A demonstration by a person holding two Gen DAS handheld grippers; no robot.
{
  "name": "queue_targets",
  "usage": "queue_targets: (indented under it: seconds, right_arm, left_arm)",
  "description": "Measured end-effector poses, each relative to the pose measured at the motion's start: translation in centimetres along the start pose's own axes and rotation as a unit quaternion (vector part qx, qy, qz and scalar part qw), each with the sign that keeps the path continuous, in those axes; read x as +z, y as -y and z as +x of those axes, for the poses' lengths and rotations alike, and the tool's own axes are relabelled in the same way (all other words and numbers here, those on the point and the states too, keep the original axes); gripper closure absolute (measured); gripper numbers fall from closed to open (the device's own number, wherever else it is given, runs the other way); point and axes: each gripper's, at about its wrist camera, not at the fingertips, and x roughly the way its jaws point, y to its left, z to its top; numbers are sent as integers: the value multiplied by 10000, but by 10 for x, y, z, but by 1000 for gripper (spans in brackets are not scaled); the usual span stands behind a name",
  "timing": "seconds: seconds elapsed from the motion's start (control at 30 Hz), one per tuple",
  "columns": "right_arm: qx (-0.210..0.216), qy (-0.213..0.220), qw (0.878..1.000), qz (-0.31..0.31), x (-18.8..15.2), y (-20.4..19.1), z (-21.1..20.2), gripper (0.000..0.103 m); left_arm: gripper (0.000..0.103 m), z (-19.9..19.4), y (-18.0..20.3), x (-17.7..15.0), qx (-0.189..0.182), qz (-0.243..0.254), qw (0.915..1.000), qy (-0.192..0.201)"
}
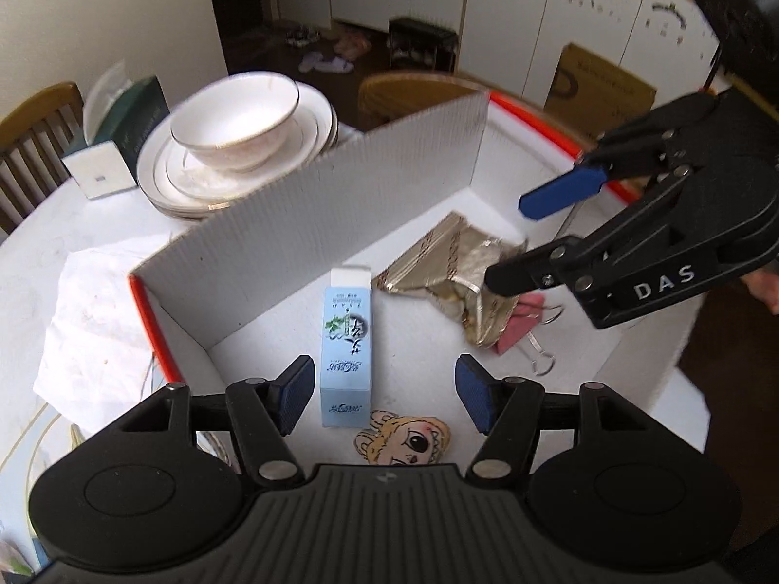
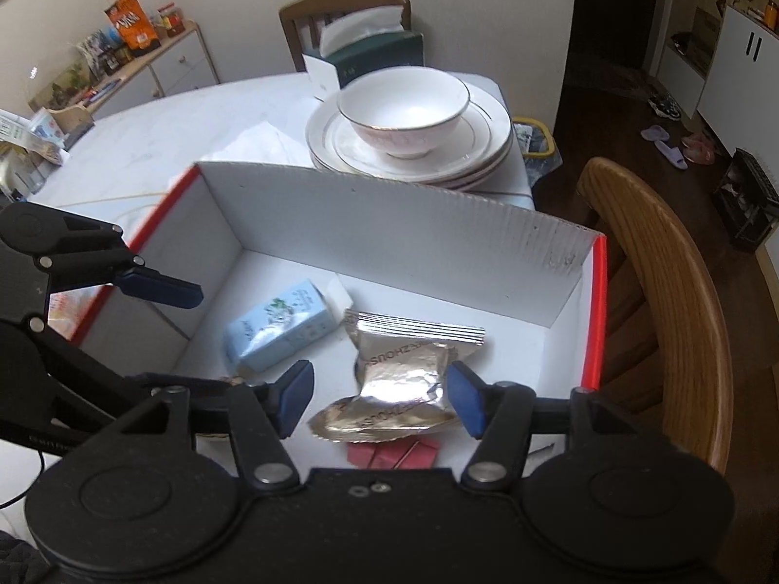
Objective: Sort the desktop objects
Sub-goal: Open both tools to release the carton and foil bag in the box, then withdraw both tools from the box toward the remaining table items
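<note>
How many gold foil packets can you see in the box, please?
2: one gold foil packet sits mid-box between the right tongs; the second lies partly beneath it, nearer the camera. Others may be hidden underneath.

blue carton (image 1: 346,348), foil packets (image 2: 404,374), in box (image 2: 380,238)

White letters "DAS" on the black arm of the right gripper (image 1: 506,238), upside-down lettering ending "ZHOUS" on the gold foil packets (image 2: 404,379), Chinese characters, too small to read, on the pale blue carton (image 1: 346,350)
</note>
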Motion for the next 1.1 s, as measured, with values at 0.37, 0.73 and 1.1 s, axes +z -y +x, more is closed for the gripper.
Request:
queue_targets:
  seconds: [0.37,0.73,1.1]
  right_arm:
    - [141,471,9987,149,-12,-17,-34,40]
    - [172,798,9967,27,-26,-54,-58,27]
    - [305,1009,9944,44,-28,-106,-67,19]
  left_arm:
    - [40,-58,2,-26,175,-333,9973,631]
    - [28,-99,-13,-63,346,-636,9926,978]
    - [21,-126,-42,-108,300,-975,9885,1118]
